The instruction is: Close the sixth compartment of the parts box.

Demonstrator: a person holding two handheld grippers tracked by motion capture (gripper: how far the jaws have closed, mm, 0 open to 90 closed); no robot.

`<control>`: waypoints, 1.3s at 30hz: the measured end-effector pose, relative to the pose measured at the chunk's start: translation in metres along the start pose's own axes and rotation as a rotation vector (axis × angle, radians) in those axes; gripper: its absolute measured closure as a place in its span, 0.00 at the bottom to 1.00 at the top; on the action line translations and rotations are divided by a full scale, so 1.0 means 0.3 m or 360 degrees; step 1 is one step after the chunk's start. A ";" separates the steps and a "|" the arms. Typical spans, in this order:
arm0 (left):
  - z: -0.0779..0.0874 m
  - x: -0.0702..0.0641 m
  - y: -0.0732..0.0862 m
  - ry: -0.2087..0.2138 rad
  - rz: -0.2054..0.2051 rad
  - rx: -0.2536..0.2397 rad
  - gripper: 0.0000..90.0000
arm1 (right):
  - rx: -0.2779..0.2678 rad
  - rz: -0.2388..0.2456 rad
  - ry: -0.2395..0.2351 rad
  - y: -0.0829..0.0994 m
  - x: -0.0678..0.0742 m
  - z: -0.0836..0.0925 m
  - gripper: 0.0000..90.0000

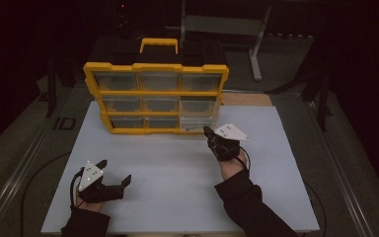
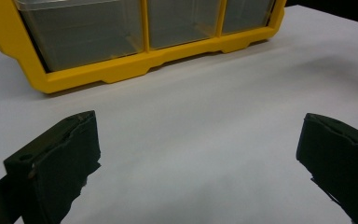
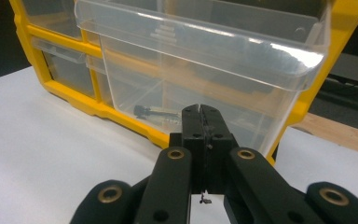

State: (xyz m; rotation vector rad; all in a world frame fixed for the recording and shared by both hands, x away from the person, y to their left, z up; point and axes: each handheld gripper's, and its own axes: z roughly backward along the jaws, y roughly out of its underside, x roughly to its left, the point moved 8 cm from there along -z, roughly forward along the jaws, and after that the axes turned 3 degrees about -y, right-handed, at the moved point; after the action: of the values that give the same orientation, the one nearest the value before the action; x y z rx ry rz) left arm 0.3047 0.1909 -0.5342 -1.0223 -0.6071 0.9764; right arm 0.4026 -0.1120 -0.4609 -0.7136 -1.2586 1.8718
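Standing upright at the far half of the white surface (image 1: 177, 187), the yellow organizer (image 1: 155, 96) is seen with its long axis running left to right and its clear drawer fronts turned toward the person; a yellow handle (image 1: 159, 43) rises from its top edge. Its bottom-right drawer (image 3: 205, 74) is pulled out a little from the frame, and a small dark screw (image 3: 156, 113) is seen lying on the drawer floor, its length roughly parallel to the drawer front. The right gripper (image 1: 208, 132) is held with its fingers pressed together, nothing between them, their tips just in front of that drawer's clear front wall; whether they touch it cannot be told. The right hand (image 1: 232, 165) is stretched forward from a dark sleeve, the gripper pointing away from the person. The left gripper (image 1: 114, 173) is kept near the front left of the surface, well apart from the organizer, its fingers spread wide and empty, pointing rightward across bare surface.
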 end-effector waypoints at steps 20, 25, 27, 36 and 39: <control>0.000 -0.002 -0.001 -0.0002 -0.0004 0.0000 0.00 | 0.0003 -0.0020 -0.0010 -0.002 -0.005 -0.028 1.00; 0.000 -0.002 0.000 -0.0003 -0.0009 0.0003 0.00 | 0.0005 -0.0023 -0.0014 -0.005 -0.005 -0.035 1.00; 0.000 -0.002 0.000 -0.0002 -0.0009 0.0003 0.00 | 0.0005 -0.0023 -0.0013 -0.006 -0.007 -0.038 1.00; 0.000 -0.002 0.000 -0.0001 -0.0005 0.0001 0.00 | 0.0009 -0.0031 -0.0011 -0.010 -0.010 -0.052 1.00; 0.000 -0.002 0.000 0.0001 -0.0005 0.0001 0.00 | 0.0006 -0.0033 -0.0010 -0.012 -0.010 -0.055 1.00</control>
State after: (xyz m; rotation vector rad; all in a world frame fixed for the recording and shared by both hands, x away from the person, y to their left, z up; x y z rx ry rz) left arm 0.3045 0.1904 -0.5341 -1.0209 -0.6081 0.9734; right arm 0.4181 -0.1051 -0.4633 -0.6905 -1.2617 1.8607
